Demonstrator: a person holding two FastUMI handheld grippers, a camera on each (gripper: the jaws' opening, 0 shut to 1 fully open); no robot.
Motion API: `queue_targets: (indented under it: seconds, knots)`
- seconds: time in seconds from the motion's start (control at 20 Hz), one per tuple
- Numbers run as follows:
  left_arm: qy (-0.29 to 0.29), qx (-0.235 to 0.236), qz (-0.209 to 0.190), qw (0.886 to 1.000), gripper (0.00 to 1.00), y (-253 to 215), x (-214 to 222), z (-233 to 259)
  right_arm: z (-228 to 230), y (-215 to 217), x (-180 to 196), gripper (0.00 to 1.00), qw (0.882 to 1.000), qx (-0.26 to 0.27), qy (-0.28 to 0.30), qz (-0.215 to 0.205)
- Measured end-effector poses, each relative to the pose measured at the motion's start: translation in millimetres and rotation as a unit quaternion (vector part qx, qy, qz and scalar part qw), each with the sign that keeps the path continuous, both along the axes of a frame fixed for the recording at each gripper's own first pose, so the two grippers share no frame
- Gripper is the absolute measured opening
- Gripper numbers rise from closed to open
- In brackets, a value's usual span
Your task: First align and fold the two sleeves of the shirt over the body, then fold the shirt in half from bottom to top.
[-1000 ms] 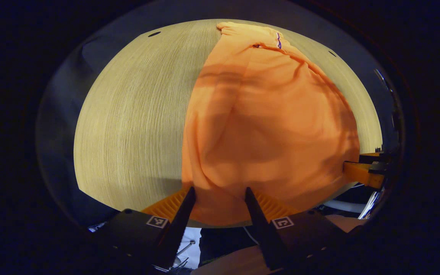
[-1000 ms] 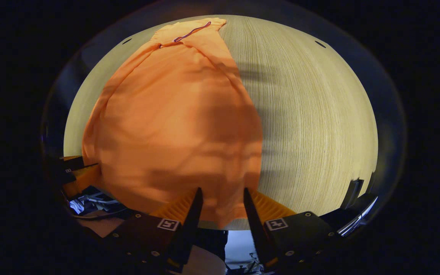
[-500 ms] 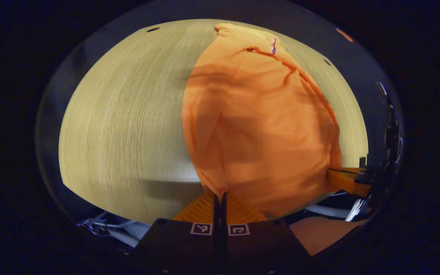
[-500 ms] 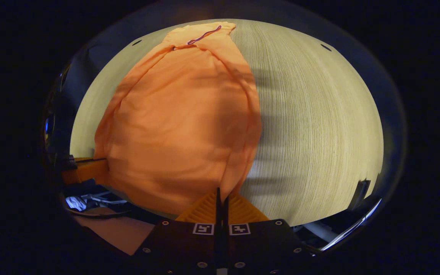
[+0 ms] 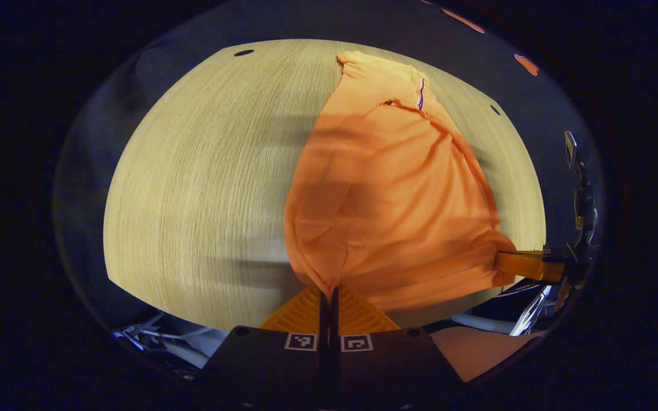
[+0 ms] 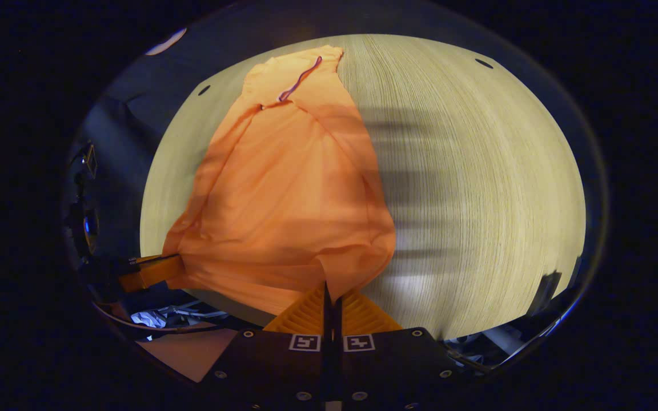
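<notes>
An orange shirt (image 5: 386,188) lies lengthwise on the pale wooden table (image 5: 192,182), collar at the far end, sleeves folded over the body. My left gripper (image 5: 329,290) is shut on the hem's left corner, lifted off the table. In the right gripper view the same shirt (image 6: 289,194) runs away from me, and my right gripper (image 6: 332,288) is shut on the hem's right corner. The right gripper (image 5: 526,265) also shows at the right edge of the left gripper view, and the left gripper (image 6: 149,271) at the left of the right gripper view.
The wooden table (image 6: 477,171) stretches wide on either side of the shirt. Small dark holes (image 5: 243,52) mark its far corners. Below the near edge lie white cables (image 5: 157,342) and a bit of the person's arm (image 5: 472,354).
Both grippers went from open around the hem corners to shut on them, then lifted. The hem has risen off the table and the cloth now bunches toward the fingers.
</notes>
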State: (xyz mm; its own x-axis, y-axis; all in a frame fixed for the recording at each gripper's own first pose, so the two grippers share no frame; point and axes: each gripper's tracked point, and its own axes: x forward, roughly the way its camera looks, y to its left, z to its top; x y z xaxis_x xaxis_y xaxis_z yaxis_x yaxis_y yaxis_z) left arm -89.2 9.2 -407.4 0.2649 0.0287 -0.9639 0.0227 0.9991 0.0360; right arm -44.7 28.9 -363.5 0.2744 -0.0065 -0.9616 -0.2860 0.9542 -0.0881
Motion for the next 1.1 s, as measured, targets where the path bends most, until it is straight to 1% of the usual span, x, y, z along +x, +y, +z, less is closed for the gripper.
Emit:
queue_targets:
  seconds: [0.1, 0.15, 0.35, 0.5, 0.65, 0.8, 0.9, 1.1]
  knots:
    - [-0.017, 0.003, -0.002, 1.000, 0.01, 3, 24, 9, 17, 10, 20, 0.00, 1.000, 0.013, -0.015, 0.002]
    - [-0.029, 0.013, -0.007, 0.999, 0.01, 8, 39, 15, 27, 12, 33, 0.00, 0.999, 0.010, -0.031, 0.006]
    - [-0.070, -0.003, -0.014, 0.997, 0.01, 0, 91, 42, 53, 30, 79, 0.00, 0.997, 0.018, -0.071, 0.015]
    - [-0.105, 0.010, -0.041, 0.994, 0.01, -3, 141, 62, 73, 45, 114, 0.00, 0.995, 0.021, -0.099, 0.027]
    - [-0.134, 0.010, -0.055, 0.989, 0.01, -12, 192, 83, 94, 54, 151, 0.00, 0.991, 0.018, -0.129, 0.039]
    - [-0.167, 0.017, -0.066, 0.984, 0.01, -14, 239, 103, 112, 68, 186, 0.00, 0.988, 0.026, -0.149, 0.038]
    - [-0.178, 0.016, -0.060, 0.982, 0.01, -18, 266, 113, 123, 75, 210, 0.00, 0.986, 0.029, -0.162, 0.039]
    - [-0.196, 0.027, -0.070, 0.978, 0.00, -18, 318, 120, 136, 87, 254, 0.00, 0.982, 0.033, -0.184, 0.033]
